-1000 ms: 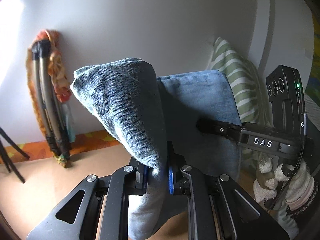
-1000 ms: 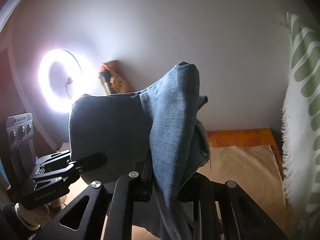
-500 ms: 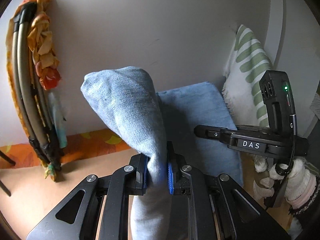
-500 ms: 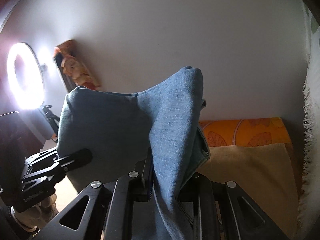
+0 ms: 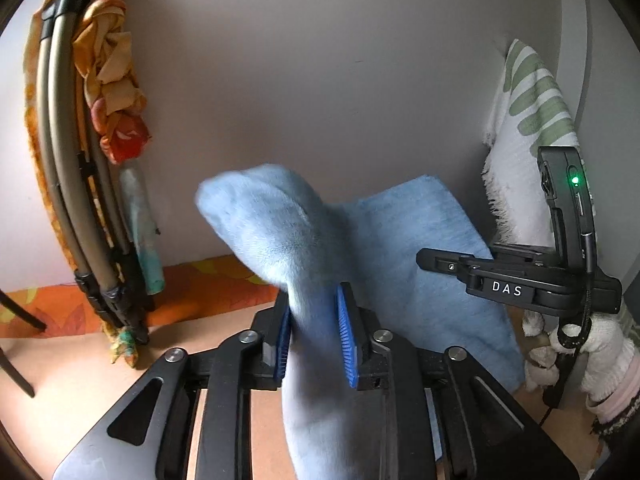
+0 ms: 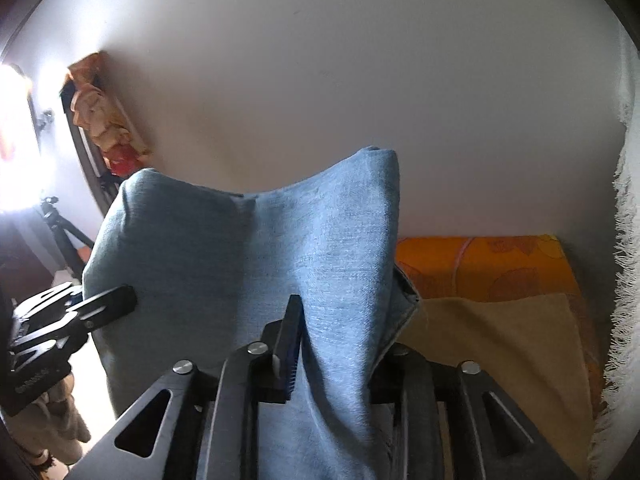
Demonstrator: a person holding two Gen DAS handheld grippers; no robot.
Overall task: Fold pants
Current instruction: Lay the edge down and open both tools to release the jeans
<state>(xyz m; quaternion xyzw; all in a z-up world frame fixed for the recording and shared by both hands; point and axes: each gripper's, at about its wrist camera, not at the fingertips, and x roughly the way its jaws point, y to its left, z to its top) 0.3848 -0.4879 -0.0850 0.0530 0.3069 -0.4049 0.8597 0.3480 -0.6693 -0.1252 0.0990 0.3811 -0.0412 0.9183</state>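
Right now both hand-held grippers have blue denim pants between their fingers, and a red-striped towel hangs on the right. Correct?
Nearly. The towel has green stripes, not red, as the left wrist view shows. The rest holds: the pants run between the fingers of the left hand-held gripper and the right hand-held gripper, whose jaws are opening.

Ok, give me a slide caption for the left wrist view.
Left gripper, its fingers opening around light blue denim pants, right gripper alongside.
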